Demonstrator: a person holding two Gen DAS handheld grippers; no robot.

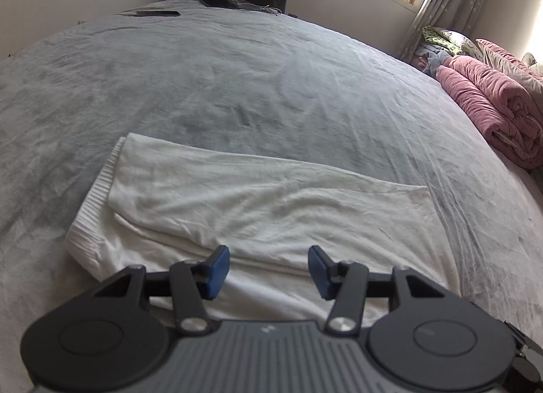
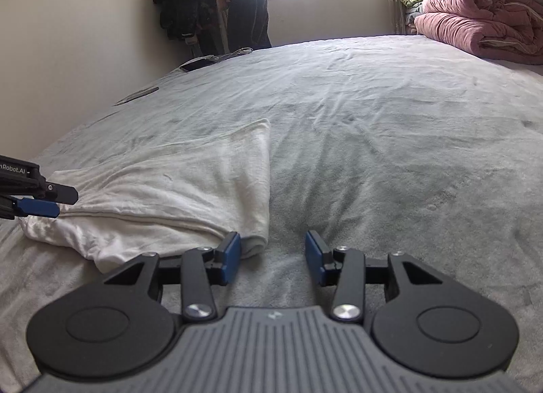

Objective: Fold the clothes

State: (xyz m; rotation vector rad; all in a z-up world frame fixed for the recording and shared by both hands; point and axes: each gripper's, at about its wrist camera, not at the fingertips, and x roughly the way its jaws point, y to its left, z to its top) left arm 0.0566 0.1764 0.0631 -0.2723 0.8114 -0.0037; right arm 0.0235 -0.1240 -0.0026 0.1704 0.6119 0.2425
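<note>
While folded: one white garment (image 1: 258, 203), two parted tongs (image 1: 268, 272).

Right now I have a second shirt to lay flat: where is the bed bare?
The grey bedspread lies bare beyond the folded white garment, up to the dark flat devices at its far edge. It is also bare right of the garment, up to the rolled pink quilts. The near-left area is crowded by the garment and both grippers.

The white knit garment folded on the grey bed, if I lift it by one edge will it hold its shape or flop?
The white knit garment will likely flop: its layers sag in soft wrinkles. It looks thin, so probably light. Lifted by one edge, the folded layers would likely slide apart, since nothing pins them; both the left gripper and the right gripper are open.
</note>
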